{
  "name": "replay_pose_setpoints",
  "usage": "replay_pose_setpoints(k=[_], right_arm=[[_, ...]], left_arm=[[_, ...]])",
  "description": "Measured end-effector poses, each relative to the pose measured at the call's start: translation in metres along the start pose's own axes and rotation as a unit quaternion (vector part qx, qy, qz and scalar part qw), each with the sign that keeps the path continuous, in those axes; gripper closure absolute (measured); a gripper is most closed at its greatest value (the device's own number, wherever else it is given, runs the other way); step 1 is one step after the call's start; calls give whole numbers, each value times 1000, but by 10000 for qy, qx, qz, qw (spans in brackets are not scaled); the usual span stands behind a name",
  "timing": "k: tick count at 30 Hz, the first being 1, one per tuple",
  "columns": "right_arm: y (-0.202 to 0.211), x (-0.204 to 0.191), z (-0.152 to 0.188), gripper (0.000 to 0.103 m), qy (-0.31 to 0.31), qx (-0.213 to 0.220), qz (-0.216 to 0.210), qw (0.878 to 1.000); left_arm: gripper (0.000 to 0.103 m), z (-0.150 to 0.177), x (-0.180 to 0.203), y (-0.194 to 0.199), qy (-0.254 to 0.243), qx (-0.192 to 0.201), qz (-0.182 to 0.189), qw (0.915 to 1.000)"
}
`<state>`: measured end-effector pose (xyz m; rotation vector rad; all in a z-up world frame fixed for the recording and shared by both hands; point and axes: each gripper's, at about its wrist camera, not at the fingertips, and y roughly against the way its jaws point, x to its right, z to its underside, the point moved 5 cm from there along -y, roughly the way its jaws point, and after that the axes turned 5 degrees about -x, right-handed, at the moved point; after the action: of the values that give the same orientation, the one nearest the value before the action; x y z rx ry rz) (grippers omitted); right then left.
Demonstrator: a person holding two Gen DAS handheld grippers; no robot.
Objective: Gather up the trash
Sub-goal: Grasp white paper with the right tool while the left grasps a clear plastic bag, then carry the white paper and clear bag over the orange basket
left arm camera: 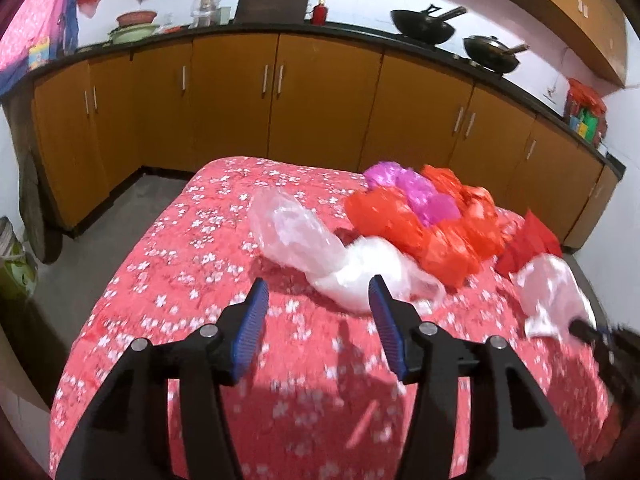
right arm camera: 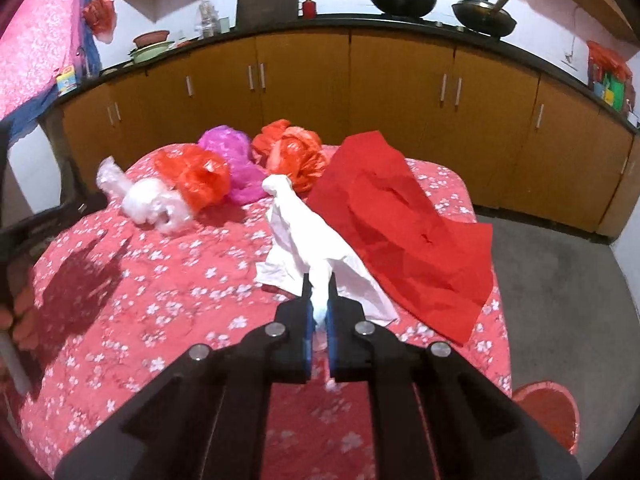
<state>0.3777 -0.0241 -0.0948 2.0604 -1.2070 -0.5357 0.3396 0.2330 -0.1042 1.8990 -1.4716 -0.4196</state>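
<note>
Trash lies on a table under a pink flowered cloth (left arm camera: 192, 264). My left gripper (left arm camera: 318, 294) is open over the cloth, nothing between its blue pads, just short of a clear plastic bag (left arm camera: 320, 248). Behind that bag sit orange-red bags (left arm camera: 424, 232) and a magenta bag (left arm camera: 416, 192). My right gripper (right arm camera: 319, 292) is shut on a crumpled white bag (right arm camera: 296, 240), whose end is pinched between the pads. A red paper sheet (right arm camera: 404, 224) lies to its right. The clear bag (right arm camera: 148, 200), orange-red bags (right arm camera: 200, 176) and magenta bag (right arm camera: 232, 160) show farther back in the right wrist view.
Orange cabinets (left arm camera: 240, 92) under a dark counter run behind the table, with two black woks (left arm camera: 424, 26) on top. A red basin (right arm camera: 548, 412) stands on the grey floor at the table's right. A person's hand (right arm camera: 12, 312) shows at the left edge.
</note>
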Motion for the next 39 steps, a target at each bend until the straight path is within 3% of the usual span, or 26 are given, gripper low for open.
replay_pose_setpoints(k=[8, 12, 15, 24, 39], right_arm=[[1, -2, 0, 96, 24, -12, -16, 10000], [0, 0, 0, 96, -14, -4, 24, 10000], [-1, 0, 0, 96, -2, -5, 77, 10000], [2, 2, 1, 96, -76, 79, 169, 9998], [43, 7, 3, 96, -231, 474, 28, 9986]], left_arm=[[49, -26, -11, -20, 558, -95, 115, 9983], [51, -28, -10, -27, 476, -102, -141, 9987], [67, -26, -8, -32, 336, -163, -278, 9989], [95, -20, -6, -25, -5, -113, -552, 9984], [97, -11, 25, 55, -686, 443, -171, 9965]])
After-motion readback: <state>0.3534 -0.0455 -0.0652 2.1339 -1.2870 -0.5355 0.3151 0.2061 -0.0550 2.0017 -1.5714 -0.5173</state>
